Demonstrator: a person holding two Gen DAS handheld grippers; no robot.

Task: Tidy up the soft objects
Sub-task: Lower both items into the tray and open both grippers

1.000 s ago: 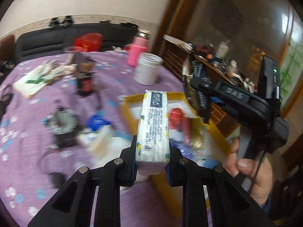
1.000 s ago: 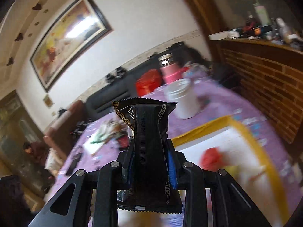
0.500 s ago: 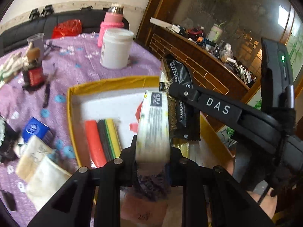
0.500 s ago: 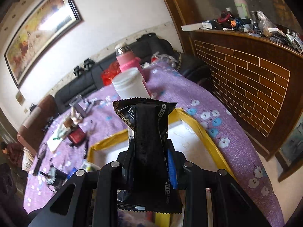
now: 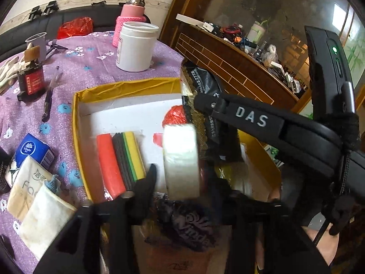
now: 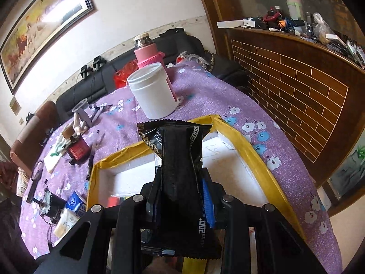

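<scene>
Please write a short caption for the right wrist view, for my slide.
Right gripper holds a black packet upright above the yellow-edged box on a purple flowered tablecloth.

Room setting. A pale wall (image 6: 136, 11) fills the upper left of the right wrist view, carrying a long framed painting of horses (image 6: 43, 22) that catches a bright glare. Below it, a black sofa (image 6: 95, 84) runs along a patterned wall border. A table under a purple floral cloth (image 6: 216, 96) occupies the centre. At right, a dark wooden counter with a brick-pattern front (image 6: 296, 86) holds clutter along its top. Daylit windows (image 5: 342, 22) appear at upper right of the left wrist view.
</scene>
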